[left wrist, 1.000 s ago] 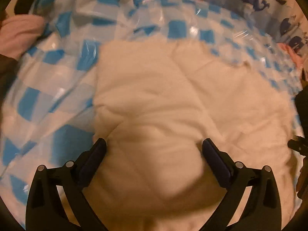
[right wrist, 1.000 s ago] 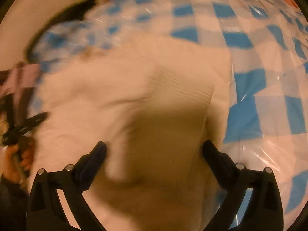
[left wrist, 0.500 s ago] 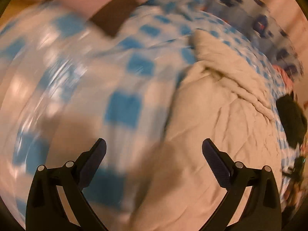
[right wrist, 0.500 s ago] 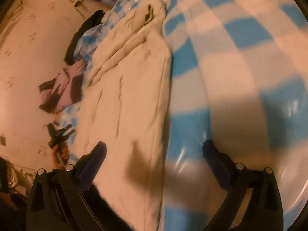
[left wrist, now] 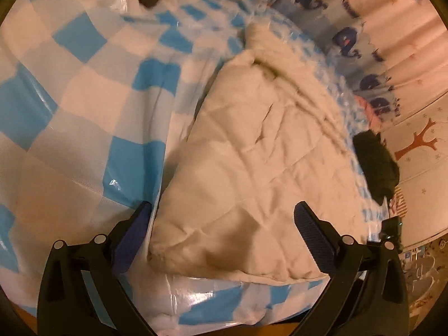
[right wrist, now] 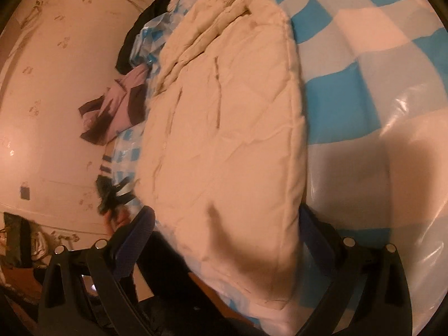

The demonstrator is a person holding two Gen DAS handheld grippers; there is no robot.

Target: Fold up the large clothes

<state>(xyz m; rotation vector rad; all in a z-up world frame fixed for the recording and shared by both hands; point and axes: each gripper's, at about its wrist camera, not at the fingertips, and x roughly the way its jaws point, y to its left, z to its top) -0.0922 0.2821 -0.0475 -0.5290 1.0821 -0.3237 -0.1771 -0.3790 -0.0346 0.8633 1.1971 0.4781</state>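
Hovering spread and empty, both claws, left claw (left wrist: 221, 232) and right claw (right wrist: 224, 240), seemingly above the cream jacket (left wrist: 252, 151).

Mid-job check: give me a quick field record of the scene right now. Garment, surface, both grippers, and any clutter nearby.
garment: cream quilted jacket, lying flat, folded lengthwise
surface: blue-and-white checked plastic sheet
left gripper: open, empty, over the jacket's near edge
right gripper: open, empty, over the jacket's near edge
clutter: black garment beside the jacket; pink-and-brown garment off the sheet's edge
backdrop: whale-print fabric
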